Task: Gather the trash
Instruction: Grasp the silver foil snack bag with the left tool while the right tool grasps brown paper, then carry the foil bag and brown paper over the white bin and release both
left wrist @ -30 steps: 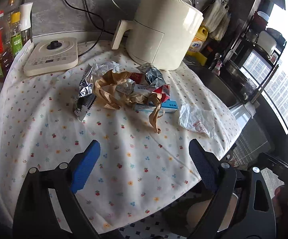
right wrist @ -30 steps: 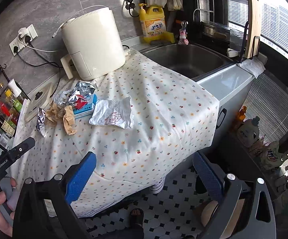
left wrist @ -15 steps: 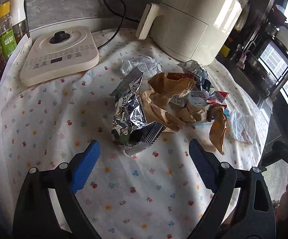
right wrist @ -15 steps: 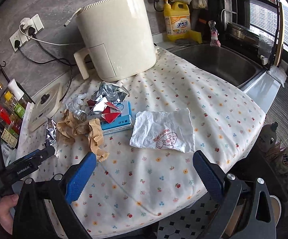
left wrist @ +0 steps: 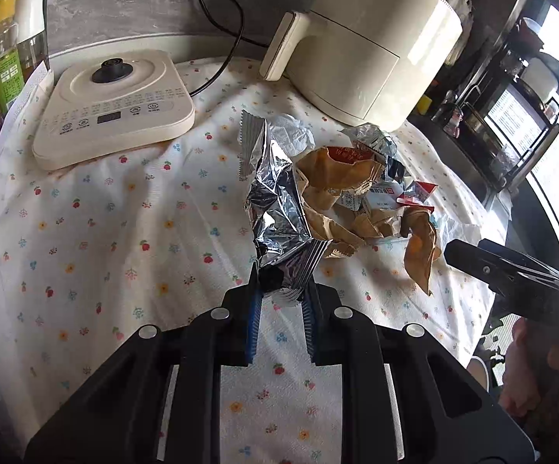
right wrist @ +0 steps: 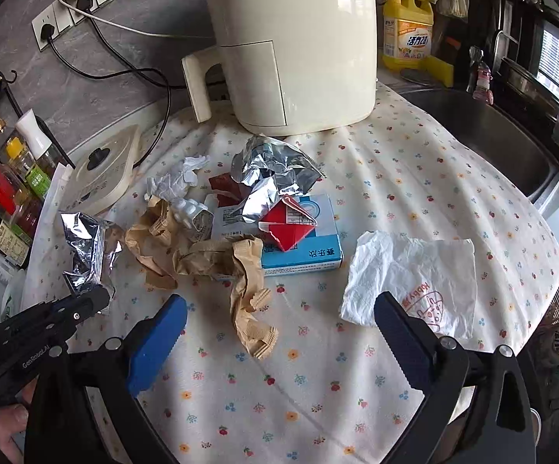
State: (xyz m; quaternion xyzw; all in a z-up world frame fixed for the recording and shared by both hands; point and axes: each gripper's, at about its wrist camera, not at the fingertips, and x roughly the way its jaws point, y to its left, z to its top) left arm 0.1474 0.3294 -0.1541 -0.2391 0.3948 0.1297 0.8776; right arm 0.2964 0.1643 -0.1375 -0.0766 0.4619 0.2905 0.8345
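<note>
A heap of trash lies on the flowered tablecloth (left wrist: 125, 232): a silver foil wrapper (left wrist: 279, 208) (right wrist: 86, 247), crumpled brown paper (left wrist: 333, 178) (right wrist: 241, 270), a blue box (right wrist: 306, 255), a second foil wrapper (right wrist: 268, 170) and a white printed bag (right wrist: 414, 274). My left gripper (left wrist: 283, 290) (right wrist: 86, 305) is closing its jaws, and the near end of the silver foil wrapper is pinched between the blue pads. My right gripper (right wrist: 279, 305) hovers open over the cloth, between the brown paper strip and the white bag, with nothing in it.
A cream air fryer (left wrist: 364, 50) (right wrist: 291, 38) stands behind the heap, and a flat cream cooker (left wrist: 113, 112) sits at the left. Bottles (right wrist: 5, 193) line the left edge. A sink (right wrist: 484, 131) and a yellow detergent bottle (right wrist: 407, 34) are at the right.
My left gripper came forward to the silver foil wrapper and its wide jaws closed around the wrapper's near end. My right gripper moved in over the table toward the heap and stayed open.
</note>
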